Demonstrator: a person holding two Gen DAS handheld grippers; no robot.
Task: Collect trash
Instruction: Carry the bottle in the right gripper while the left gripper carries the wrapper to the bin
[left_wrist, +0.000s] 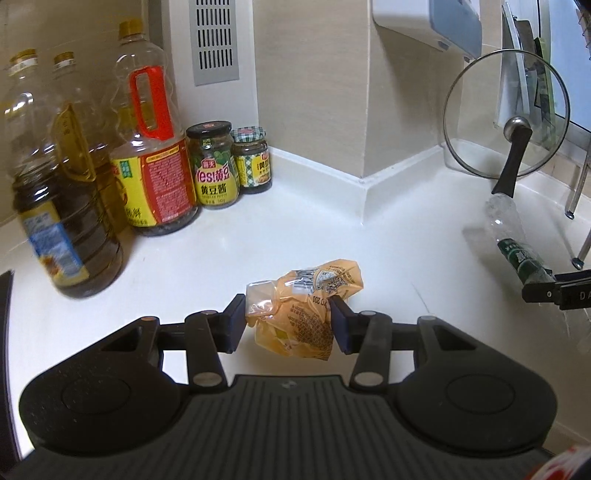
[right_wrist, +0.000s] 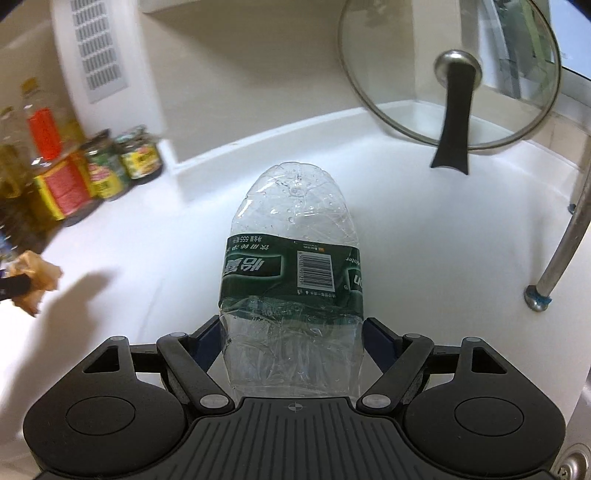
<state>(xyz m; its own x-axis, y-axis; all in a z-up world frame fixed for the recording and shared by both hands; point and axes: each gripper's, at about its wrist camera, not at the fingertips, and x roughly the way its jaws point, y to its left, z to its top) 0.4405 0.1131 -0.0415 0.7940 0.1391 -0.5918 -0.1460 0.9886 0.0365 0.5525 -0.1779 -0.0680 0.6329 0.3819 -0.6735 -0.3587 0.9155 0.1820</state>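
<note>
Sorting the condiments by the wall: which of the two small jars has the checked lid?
The smaller right-hand jar, nearest the wall corner, has the green-and-white checked lid. The taller jar beside it, next to the big oil bottle, has a plain dark lid.

Home kitchen: oil bottles (left_wrist: 66, 206), pot lid (left_wrist: 506, 114).

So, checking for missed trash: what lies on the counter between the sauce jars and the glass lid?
Bare white counter between jars and lid, per left wrist view.
</note>
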